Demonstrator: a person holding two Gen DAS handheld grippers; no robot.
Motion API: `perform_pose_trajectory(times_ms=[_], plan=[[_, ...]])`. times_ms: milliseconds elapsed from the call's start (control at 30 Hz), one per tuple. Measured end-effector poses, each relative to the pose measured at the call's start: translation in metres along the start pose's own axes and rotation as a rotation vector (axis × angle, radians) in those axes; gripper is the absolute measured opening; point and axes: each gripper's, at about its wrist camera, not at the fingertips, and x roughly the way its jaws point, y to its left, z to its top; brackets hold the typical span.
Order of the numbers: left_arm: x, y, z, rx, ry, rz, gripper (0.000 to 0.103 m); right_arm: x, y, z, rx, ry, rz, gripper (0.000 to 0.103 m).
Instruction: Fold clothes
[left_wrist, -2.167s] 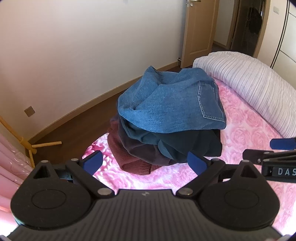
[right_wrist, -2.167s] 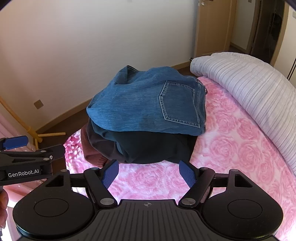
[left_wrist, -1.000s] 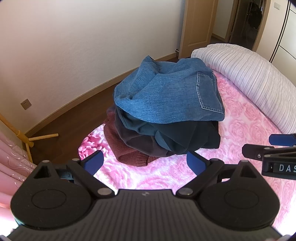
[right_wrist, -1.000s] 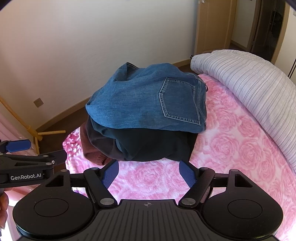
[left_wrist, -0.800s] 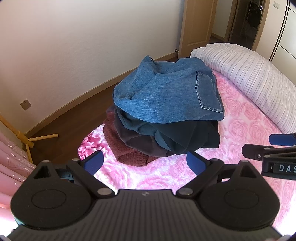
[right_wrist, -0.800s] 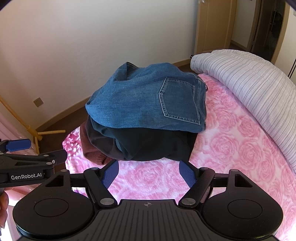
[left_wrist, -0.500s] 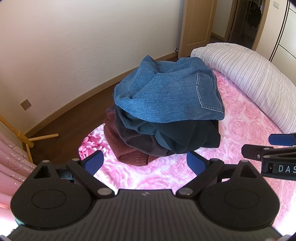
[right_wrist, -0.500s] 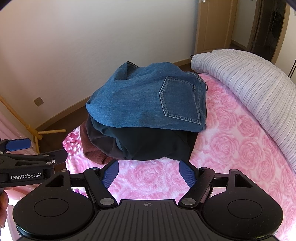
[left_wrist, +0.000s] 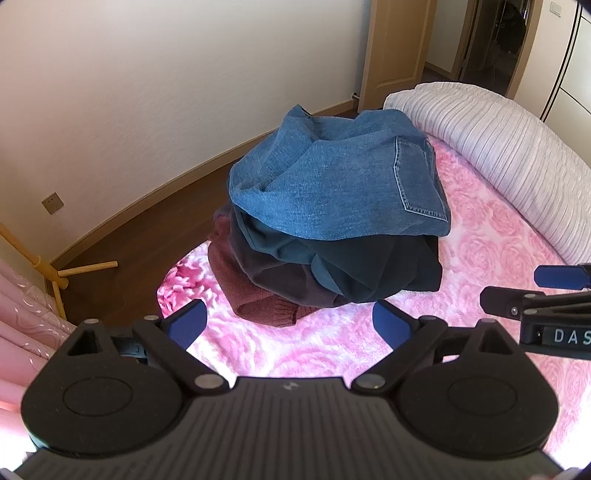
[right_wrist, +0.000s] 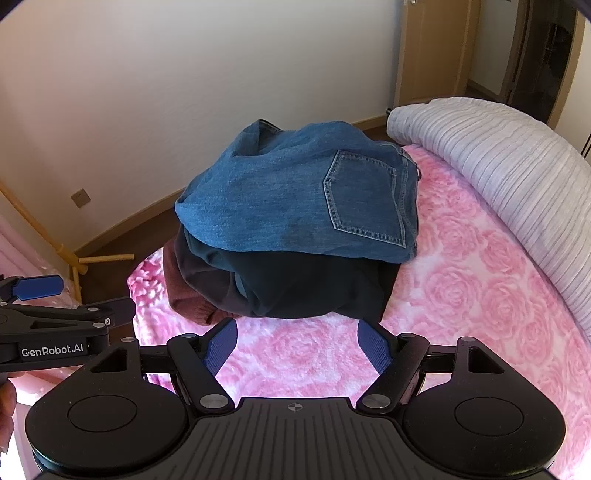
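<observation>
Seemingly before any fold, left gripper (left_wrist: 288, 325) and right gripper (right_wrist: 295, 347) hover wide and empty at lower centre; next, grasp the jeans (right_wrist: 295, 206) atop the pile.

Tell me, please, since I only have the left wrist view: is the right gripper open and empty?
Observer: Yes. The right wrist view shows the right gripper open, with only the pink blanket between its fingers.
Operator: Is it touching the jeans?
Observer: No. The jeans top the pile beyond its fingertips, clear of them.
Operator: Is any of the person visible?
Observer: Part of a hand shows at the picture's edge, below the left gripper.
</observation>
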Motion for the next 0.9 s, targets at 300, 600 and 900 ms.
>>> perform_pose_trajectory(times_ms=[300,600,900], plan=[[0.006,0.005,0.004,0.042,-0.01,-0.001,0.095,0.014,-0.009,0.001,-0.015,0.007,0.024,0.075],[0.062,0.016,0.047,0.33,-0.073,-0.061,0.095,0.048,-0.02,0.032,-0.032,0.001,-0.019,0.088],[0.172,0.025,0.111,0.482,-0.04,-0.227,0.091,0.125,-0.037,0.12,0.027,-0.006,-0.026,0.088]])
